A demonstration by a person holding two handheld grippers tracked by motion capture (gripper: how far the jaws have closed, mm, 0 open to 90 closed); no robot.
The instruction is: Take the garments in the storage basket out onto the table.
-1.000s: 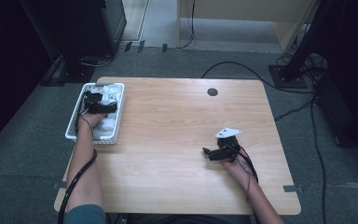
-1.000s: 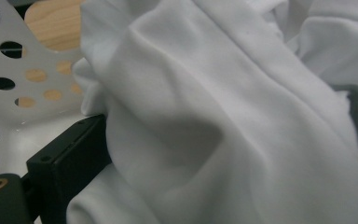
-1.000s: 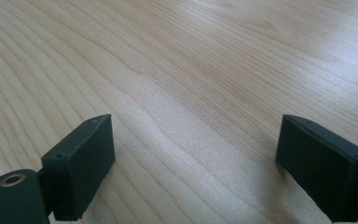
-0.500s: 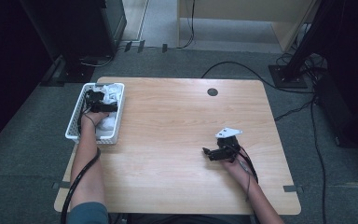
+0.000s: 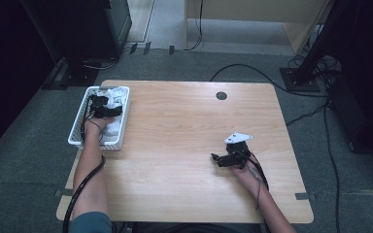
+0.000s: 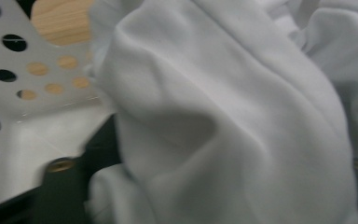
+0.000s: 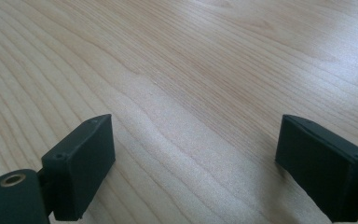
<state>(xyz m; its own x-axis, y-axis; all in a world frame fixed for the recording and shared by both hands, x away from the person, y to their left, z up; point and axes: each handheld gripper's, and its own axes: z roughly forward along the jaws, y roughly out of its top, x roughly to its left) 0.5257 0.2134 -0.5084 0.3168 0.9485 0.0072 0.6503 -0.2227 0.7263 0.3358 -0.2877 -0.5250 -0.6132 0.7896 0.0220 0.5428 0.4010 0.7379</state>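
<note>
A white perforated basket point(image 5: 76, 133) stands at the table's left edge with white cloth point(image 5: 118, 94) in it. My left gripper point(image 5: 102, 104) reaches down into the basket. In the left gripper view the white cloth point(image 6: 223, 116) bulges between the two dark jaws, touches both and covers most of them. Those jaws have just been closing on the cloth. The basket's wall point(image 6: 9, 130) is at the left. My right gripper point(image 5: 218, 159) rests low over bare wood at the right. In its own view the right gripper point(image 7: 193, 158) stands open, nothing between its fingers point(image 7: 81, 163).
The wooden table point(image 5: 184, 126) has a round cable hole point(image 5: 221, 95) near its far edge. Black cables trail from both forearms and across the grey floor. Dark equipment stands behind the table at left and right.
None visible in the high view; both hands stay where they were.
</note>
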